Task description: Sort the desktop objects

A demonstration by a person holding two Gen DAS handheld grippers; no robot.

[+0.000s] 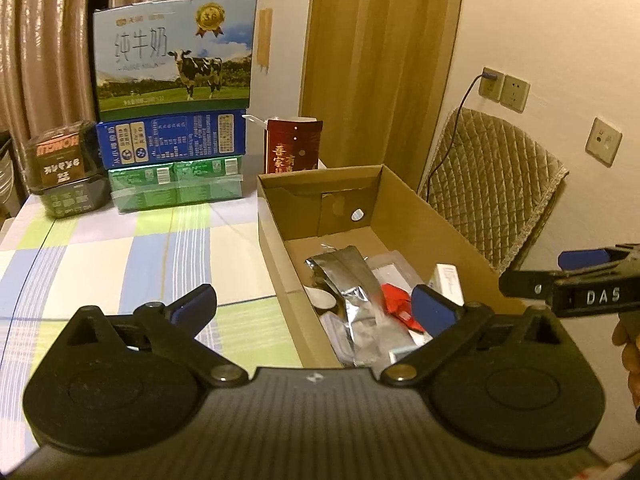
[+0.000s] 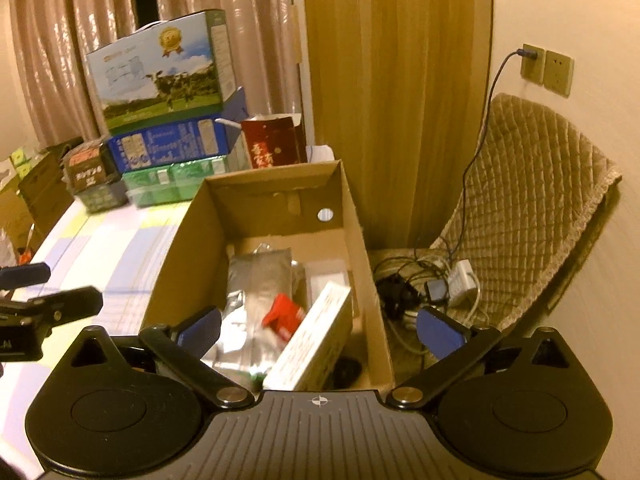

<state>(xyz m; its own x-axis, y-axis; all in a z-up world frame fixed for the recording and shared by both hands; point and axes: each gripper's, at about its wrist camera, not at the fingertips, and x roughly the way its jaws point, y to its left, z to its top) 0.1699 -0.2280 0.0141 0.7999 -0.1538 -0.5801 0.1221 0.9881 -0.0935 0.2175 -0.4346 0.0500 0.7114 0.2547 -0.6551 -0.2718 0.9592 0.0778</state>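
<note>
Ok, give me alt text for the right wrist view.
Open right gripper above a cardboard box holding a silver foil pouch, red packet and white carton; stacked milk cartons behind.

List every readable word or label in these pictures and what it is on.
"纯牛奶": milk carton, top of the stack.
"DAS": right claw, on its body.
"HONGYI", upside down: dark box.
Blue box, green pack, red packet, white box: print too small or blurred.

Warm dim indoor light, yellow cast; fisheye edge bending; right view motion-blurred
</note>
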